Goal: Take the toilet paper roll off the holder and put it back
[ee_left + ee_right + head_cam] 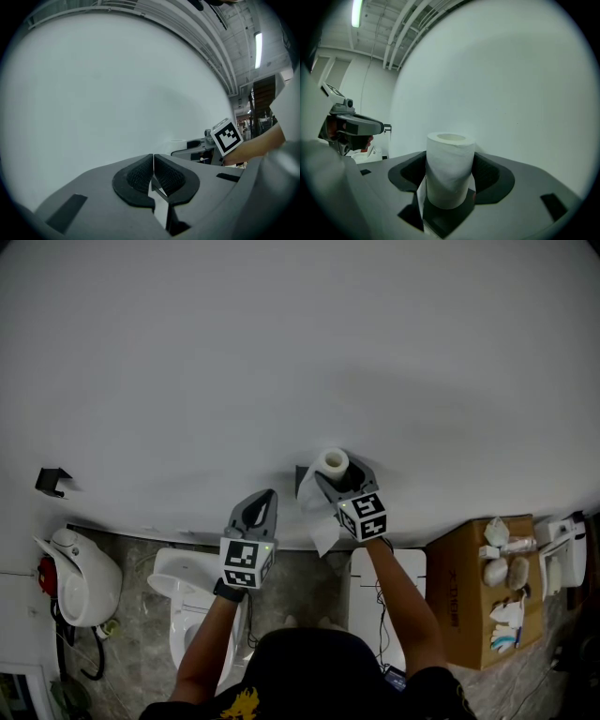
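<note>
Right tongs (pixel 451 180) clamp toilet roll (pixel 450 157); cardboard box (pixel 459 601) only in head view.

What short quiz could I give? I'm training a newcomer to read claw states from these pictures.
1. True or false: the left claw is shut and empty.
2. What does the right claw grip? A. a white toilet paper roll B. a blue sponge C. nothing
3. Fill in: both claws face a plain white ___.
Key: 1 true; 2 A; 3 wall.
</note>
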Tool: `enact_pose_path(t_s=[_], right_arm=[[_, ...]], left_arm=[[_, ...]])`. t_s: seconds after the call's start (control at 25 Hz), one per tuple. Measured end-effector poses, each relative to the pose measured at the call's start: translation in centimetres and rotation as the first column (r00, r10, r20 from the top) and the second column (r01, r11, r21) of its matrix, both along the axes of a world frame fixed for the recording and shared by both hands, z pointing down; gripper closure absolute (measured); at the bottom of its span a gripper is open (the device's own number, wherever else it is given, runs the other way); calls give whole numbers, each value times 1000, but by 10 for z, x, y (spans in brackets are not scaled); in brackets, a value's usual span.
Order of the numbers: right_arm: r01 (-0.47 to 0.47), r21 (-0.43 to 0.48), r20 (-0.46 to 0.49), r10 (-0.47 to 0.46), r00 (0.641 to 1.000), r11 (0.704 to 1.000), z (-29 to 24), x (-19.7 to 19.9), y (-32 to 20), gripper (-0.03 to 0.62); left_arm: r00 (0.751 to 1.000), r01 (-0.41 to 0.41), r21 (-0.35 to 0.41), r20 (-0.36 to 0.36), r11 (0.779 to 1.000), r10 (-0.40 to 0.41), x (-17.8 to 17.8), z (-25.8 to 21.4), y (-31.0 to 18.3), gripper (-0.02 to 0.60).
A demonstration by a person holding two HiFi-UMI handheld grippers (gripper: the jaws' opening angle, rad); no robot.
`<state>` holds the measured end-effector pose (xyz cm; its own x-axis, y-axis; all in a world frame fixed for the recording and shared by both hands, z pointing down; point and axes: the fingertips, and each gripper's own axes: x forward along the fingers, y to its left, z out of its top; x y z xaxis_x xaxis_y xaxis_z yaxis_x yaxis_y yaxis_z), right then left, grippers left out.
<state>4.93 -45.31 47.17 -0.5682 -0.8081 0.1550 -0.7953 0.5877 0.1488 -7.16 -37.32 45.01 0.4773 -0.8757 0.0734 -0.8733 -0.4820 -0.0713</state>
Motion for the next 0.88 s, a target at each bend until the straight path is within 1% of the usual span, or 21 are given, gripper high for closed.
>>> enact_pose_path(t_s=[0.88], right_arm=[[1,7,8,-1,1000,1000,0,2,5,293]], left_arm=[[1000,13,-5,4,1000,-13,-4,1,-2,563]])
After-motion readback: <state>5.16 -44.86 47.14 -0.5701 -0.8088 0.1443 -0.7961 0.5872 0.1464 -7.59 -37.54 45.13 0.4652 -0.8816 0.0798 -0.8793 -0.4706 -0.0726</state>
